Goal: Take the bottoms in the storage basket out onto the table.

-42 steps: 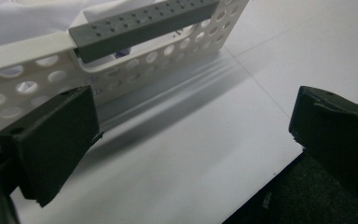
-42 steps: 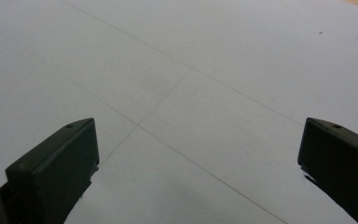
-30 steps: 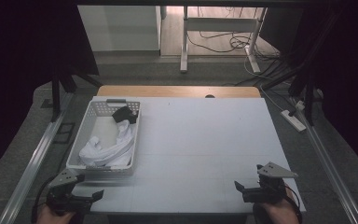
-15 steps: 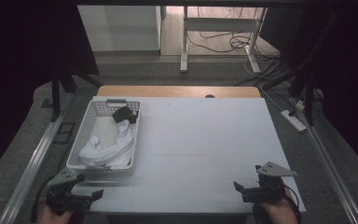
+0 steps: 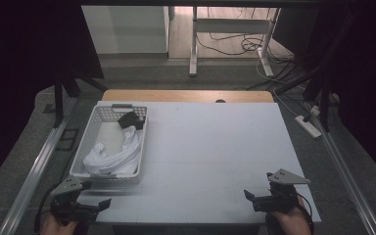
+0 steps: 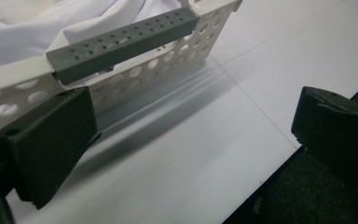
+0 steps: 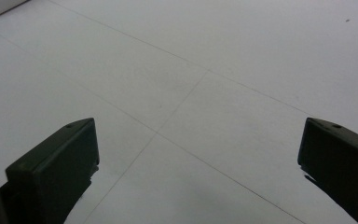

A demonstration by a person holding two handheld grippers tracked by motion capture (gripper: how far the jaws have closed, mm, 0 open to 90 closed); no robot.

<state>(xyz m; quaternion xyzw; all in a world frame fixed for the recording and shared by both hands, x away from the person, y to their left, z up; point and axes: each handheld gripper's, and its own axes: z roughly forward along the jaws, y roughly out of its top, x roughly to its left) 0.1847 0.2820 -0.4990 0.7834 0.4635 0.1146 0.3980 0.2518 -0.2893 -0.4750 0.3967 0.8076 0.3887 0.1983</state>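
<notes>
At left of the high view, white cloth (image 5: 112, 156) is lying in the basket (image 5: 89, 139), judged soft, light, pinchable at a fold, while left claw (image 5: 85, 208) and right claw (image 5: 257, 199) are gaping wide, empty.

The dark item (image 5: 129, 119) at the basket's (image 5: 89, 140) far end is too small to identify.

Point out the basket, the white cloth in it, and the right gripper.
basket (image 5: 90, 131): high view, left wall.
white cloth (image 5: 111, 157): high view, middle of the bunched fabric.
right gripper (image 5: 248, 197): high view, between its fingertips.
</notes>
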